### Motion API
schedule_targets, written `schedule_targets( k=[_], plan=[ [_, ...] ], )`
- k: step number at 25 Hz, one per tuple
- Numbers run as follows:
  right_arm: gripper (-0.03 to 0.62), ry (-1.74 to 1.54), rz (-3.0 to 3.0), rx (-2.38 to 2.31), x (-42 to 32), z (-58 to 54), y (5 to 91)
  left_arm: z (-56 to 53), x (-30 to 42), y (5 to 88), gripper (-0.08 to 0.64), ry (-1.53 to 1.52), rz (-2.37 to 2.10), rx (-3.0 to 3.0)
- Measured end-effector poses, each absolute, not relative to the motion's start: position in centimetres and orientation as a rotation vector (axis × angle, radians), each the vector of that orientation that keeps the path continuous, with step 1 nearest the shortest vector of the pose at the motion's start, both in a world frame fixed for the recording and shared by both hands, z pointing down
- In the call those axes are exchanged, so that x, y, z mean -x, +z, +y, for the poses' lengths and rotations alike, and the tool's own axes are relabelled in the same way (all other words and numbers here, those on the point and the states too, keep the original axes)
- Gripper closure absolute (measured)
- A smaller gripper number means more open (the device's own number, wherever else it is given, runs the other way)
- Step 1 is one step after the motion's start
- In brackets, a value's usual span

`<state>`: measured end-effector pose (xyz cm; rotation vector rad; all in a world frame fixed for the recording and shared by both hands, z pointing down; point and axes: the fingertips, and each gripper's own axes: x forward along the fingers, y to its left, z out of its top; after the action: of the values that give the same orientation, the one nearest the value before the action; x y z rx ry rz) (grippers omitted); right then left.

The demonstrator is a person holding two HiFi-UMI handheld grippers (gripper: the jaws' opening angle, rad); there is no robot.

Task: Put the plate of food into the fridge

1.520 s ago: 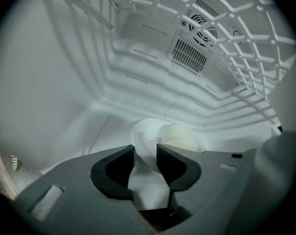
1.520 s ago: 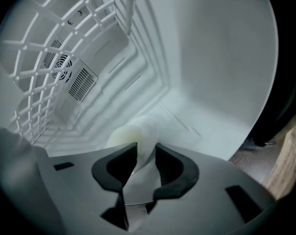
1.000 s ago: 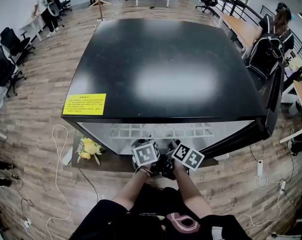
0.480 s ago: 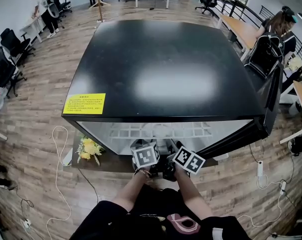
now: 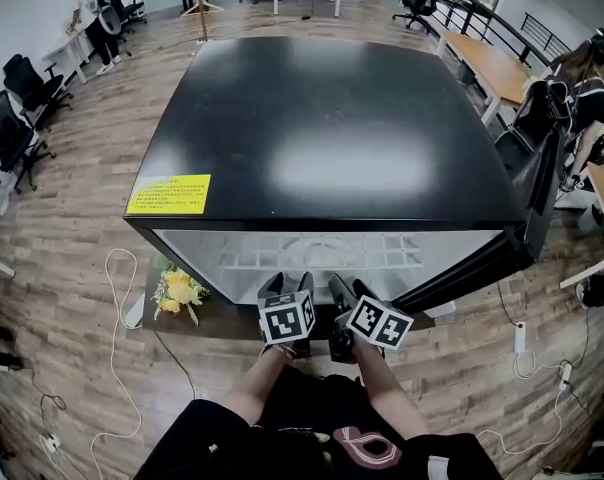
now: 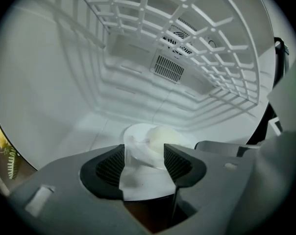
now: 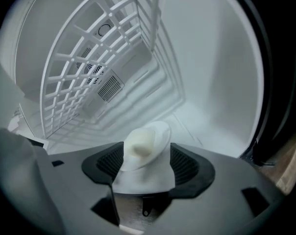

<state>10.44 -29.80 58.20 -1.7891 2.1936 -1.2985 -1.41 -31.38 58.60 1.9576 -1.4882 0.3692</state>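
In the fridge [image 5: 322,138], the plate [image 6: 136,147] sits within both tongs' [image 6: 143,163] [image 7: 146,166] just-opened jaws

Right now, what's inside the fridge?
A white plate with pale food on the floor, a wire shelf above, a vent at the back. The plate's near rim is covered.

Person in black, a grey gripper in each hand
Dark top [image 5: 282,448] with what may be a pink print [image 5: 360,444] – left gripper [image 5: 285,286] and right gripper [image 5: 345,290] have black ribbed pads [image 6: 111,166], each carrying a black-and-white marker cube [image 5: 287,319]
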Motion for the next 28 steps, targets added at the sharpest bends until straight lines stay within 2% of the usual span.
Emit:
schedule_targets(
  k=[28],
  plan=[
    [0.301,-0.780,2.617,1.845,-12.0,-22.9,54.6,-23.0,0.1,54.5,0.316,0.339,-1.461,-2.282]
  ],
)
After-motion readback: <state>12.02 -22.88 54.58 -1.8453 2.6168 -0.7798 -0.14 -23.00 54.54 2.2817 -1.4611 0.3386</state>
